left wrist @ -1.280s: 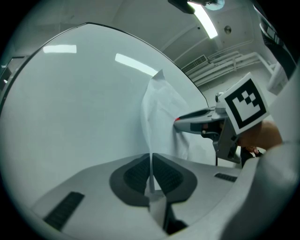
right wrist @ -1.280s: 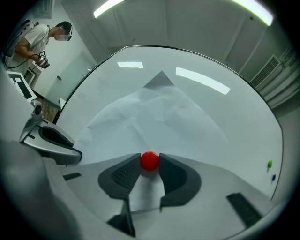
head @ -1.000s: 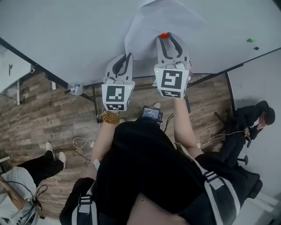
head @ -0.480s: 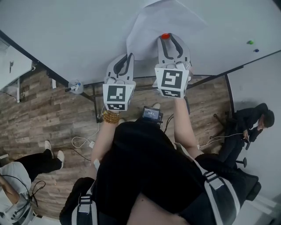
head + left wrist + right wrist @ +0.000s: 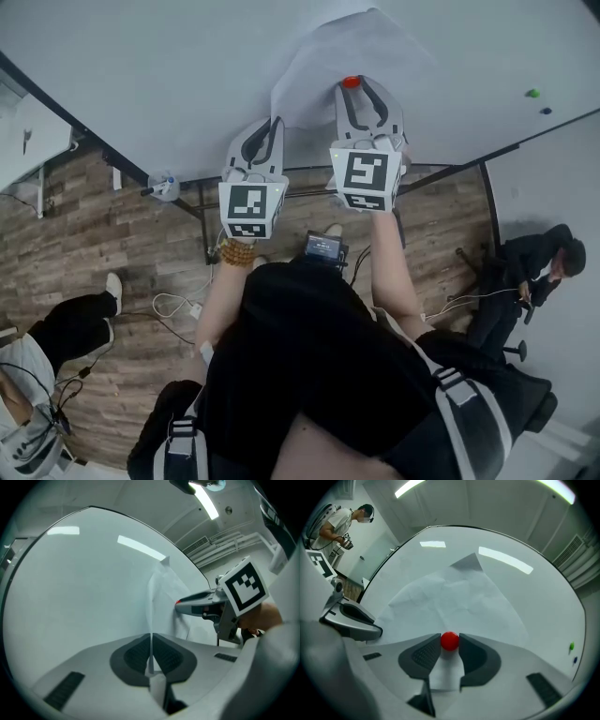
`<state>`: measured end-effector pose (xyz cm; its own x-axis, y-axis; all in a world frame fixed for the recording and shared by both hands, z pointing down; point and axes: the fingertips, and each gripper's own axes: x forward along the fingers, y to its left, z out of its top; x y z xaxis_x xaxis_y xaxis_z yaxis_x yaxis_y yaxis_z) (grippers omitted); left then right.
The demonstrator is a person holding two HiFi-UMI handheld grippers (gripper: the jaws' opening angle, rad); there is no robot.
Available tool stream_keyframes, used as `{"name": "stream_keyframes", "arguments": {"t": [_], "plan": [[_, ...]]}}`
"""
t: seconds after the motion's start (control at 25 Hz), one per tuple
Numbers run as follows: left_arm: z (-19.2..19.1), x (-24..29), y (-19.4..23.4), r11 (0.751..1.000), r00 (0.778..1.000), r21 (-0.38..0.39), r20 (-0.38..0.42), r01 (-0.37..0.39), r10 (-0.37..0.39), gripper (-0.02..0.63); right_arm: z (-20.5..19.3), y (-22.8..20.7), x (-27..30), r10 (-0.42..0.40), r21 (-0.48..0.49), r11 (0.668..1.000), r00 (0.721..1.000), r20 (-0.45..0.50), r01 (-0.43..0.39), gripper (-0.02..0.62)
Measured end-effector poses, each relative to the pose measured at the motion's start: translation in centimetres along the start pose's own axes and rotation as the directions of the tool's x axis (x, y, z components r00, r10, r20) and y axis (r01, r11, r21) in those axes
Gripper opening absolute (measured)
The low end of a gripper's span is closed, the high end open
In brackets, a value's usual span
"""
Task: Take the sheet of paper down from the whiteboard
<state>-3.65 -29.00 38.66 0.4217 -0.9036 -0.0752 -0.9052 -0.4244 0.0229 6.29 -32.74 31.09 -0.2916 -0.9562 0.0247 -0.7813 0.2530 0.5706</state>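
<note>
Pressing together, the fingers of the left gripper are pinching the left edge of the sheet of paper. The right gripper is clamping its fingers on the red magnet on that sheet.

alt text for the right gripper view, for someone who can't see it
The right gripper has its jaws closed on a round red magnet that sits on a creased sheet of paper on the whiteboard. The left gripper is at the paper's left edge, and a person stands far left.
</note>
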Motion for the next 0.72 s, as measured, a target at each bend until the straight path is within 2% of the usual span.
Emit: {"name": "stream_keyframes", "arguments": {"t": [0.72], "plan": [[-0.7, -1.4, 0.0, 0.996, 1.0, -0.089, -0.003, 0.007, -0.007, 0.015, -0.2, 1.5, -1.7, 0.024, -0.009, 1.0, 1.0, -0.01, -0.024, 0.118]]}}
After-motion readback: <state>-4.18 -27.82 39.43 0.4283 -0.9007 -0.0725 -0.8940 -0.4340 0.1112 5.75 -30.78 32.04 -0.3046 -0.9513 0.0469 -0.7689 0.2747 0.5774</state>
